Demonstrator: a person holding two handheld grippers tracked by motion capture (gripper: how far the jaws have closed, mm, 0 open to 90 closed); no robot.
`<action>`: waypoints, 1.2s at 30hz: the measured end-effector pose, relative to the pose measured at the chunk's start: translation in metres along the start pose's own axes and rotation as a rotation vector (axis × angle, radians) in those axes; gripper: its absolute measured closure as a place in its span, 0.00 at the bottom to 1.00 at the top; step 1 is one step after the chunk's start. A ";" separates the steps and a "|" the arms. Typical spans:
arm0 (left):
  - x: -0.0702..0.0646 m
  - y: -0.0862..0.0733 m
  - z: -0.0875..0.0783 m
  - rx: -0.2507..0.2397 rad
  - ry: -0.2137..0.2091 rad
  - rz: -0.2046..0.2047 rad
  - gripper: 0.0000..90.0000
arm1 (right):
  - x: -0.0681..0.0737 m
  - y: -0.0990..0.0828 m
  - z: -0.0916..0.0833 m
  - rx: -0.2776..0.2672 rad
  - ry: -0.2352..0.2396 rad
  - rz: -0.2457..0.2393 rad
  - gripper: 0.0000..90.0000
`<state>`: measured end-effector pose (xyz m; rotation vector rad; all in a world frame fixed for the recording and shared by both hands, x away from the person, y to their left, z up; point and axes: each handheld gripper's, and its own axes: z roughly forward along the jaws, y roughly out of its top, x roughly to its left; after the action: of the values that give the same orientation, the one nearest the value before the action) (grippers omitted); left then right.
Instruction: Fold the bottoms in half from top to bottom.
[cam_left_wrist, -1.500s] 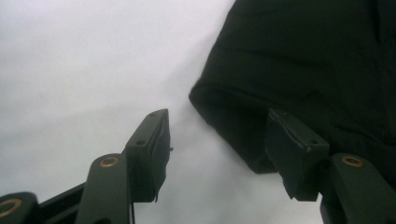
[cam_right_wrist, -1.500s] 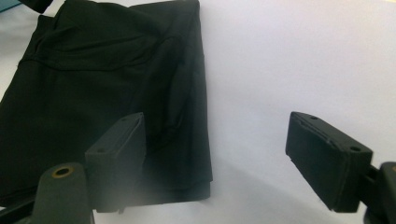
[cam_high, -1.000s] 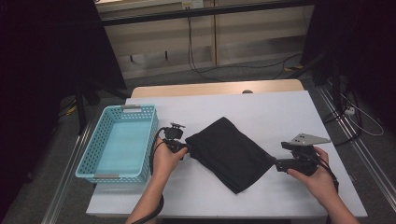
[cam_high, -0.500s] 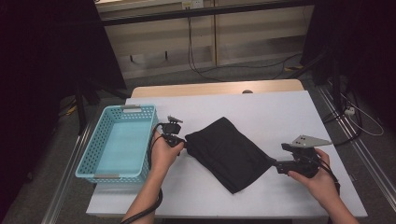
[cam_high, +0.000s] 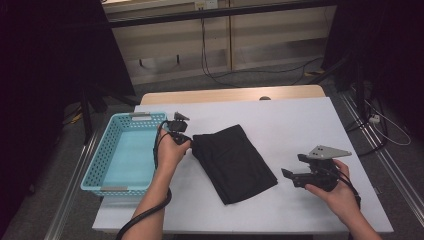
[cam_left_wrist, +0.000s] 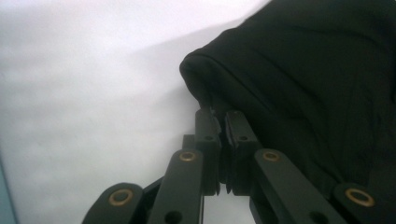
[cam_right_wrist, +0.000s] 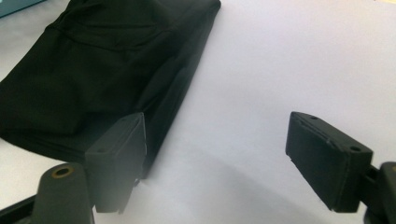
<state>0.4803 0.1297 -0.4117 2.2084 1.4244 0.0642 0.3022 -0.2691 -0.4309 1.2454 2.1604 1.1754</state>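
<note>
Jaws of the right gripper (cam_high: 292, 177) stand released at 4 o'clock on the counter (cam_high: 300, 120), just beside the black cloth (cam_high: 232, 160) at its middle. Left gripper (cam_high: 186, 144) jaws, just closed, clench the cloth's 10 o'clock corner beside the basket (cam_high: 100, 167).

By the left edge of my white tabletop (cam_high: 300, 125) sits a light blue mesh basket (cam_high: 100, 165). Cables (cam_high: 220, 75) trail on the floor beyond the far edge.
</note>
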 end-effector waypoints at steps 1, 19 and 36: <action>0.002 0.002 0.001 0.004 0.001 -0.005 0.95 | 0.000 0.000 0.001 0.000 0.002 0.001 0.22; -0.002 -0.004 -0.006 -0.062 0.048 -0.007 0.37 | 0.022 0.011 0.020 0.016 0.053 -0.028 0.21; -0.016 -0.044 -0.008 -0.083 0.011 0.074 0.16 | 0.058 0.034 0.074 0.034 0.027 0.029 0.21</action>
<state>0.4342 0.1330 -0.4204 2.1953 1.3211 0.1588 0.3381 -0.1770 -0.4414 1.2857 2.1972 1.1785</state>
